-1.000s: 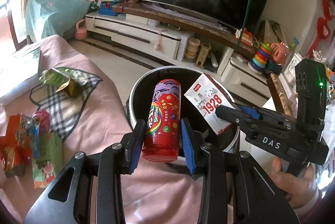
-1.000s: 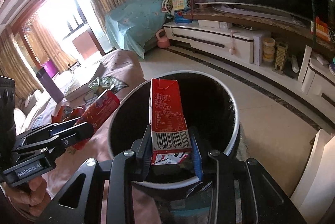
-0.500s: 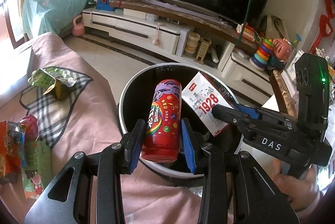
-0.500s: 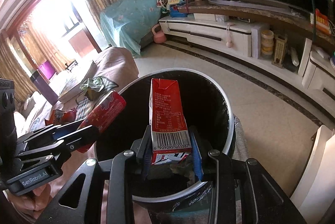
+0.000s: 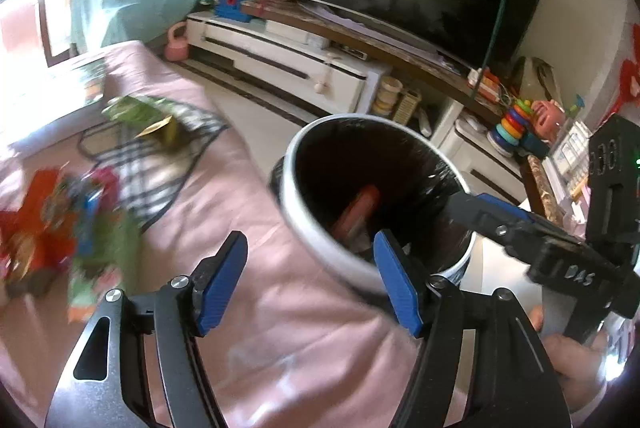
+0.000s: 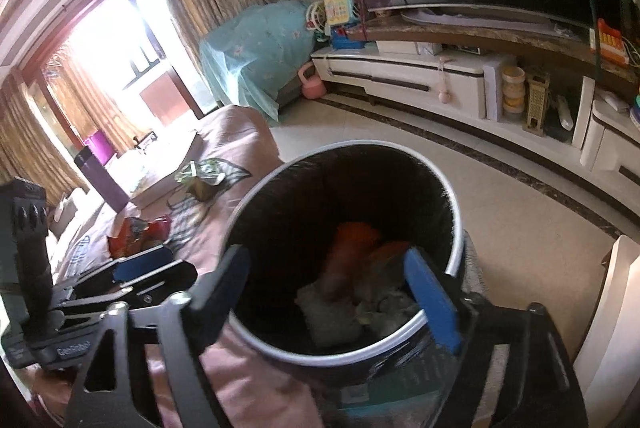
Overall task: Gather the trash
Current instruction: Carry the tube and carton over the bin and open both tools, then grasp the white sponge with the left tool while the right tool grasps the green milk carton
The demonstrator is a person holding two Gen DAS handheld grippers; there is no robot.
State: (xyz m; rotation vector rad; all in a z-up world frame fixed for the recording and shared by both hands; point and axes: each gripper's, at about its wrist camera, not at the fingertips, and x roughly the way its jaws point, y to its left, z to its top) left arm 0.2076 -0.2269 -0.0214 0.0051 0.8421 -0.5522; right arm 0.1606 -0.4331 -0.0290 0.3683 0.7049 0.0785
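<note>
A round bin with a white rim (image 5: 312,240) (image 6: 452,204) and black inside stands beside the pink-covered couch. My left gripper (image 5: 310,248) hovers at the bin's near rim, its jaws opening with nothing between them. My right gripper (image 6: 328,264) is over the bin mouth, its jaws also opening and empty. A red tube (image 5: 356,212) lies blurred inside the bin. In the right wrist view, red blurred trash (image 6: 356,248) drops onto crumpled paper at the bottom. More wrappers (image 5: 60,228) lie on the couch.
A green packet (image 5: 156,116) (image 6: 202,180) rests on a checked cloth on the couch. A purple bottle (image 6: 100,180) stands further back. A white TV cabinet (image 5: 288,64) with a large screen runs along the far wall. Tiled floor (image 6: 500,196) lies beyond the bin.
Both grippers have let go: the red tube left the left jaws and the red carton left the right jaws, and both fell into the bin. The left gripper swung left.
</note>
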